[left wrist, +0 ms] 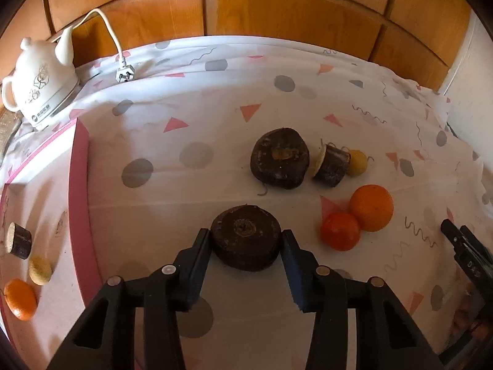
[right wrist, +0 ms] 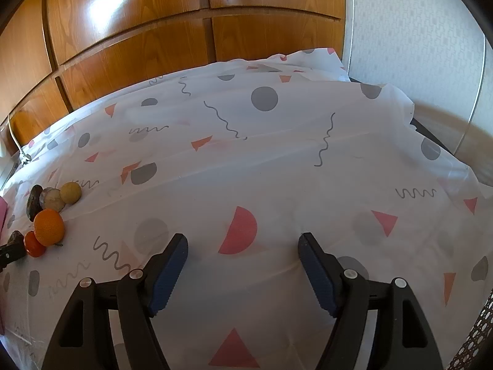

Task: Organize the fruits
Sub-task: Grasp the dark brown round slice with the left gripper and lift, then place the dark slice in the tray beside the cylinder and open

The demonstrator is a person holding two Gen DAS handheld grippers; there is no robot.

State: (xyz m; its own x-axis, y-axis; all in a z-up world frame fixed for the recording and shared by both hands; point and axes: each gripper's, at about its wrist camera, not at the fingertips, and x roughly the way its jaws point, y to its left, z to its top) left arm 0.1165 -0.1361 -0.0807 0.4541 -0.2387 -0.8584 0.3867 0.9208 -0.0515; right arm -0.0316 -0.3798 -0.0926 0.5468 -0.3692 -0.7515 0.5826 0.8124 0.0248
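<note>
Left gripper (left wrist: pixel 246 239) sits nearest the lens, fingers either side of a dark brown disc-shaped fruit (left wrist: pixel 246 240) on the patterned tablecloth (left wrist: pixel 185 123); both pads touch its sides, so it is clamped on the fruit. Behind it lies a bigger dark disc (left wrist: pixel 279 158), then a short dark cylinder piece (left wrist: pixel 331 165) with a pale cut face, with a small yellow ball fruit (left wrist: pixel 357 162) just behind that. To the right, a large orange (left wrist: pixel 372 208) touches a smaller red-orange fruit (left wrist: pixel 340 231). Far left, a pink-rimmed tray (left wrist: pixel 80 185) holds another dark cylinder piece (left wrist: pixel 19 240), a pale round fruit (left wrist: pixel 40 270) and an orange (left wrist: pixel 20 299). White kettle (left wrist: pixel 40 83) with loose plug (left wrist: pixel 124 74) at back left. Right gripper (right wrist: pixel 243 246) hangs over bare cloth, jaws wide apart, nothing between them, well apart from the fruit cluster at the left edge of its view.
</note>
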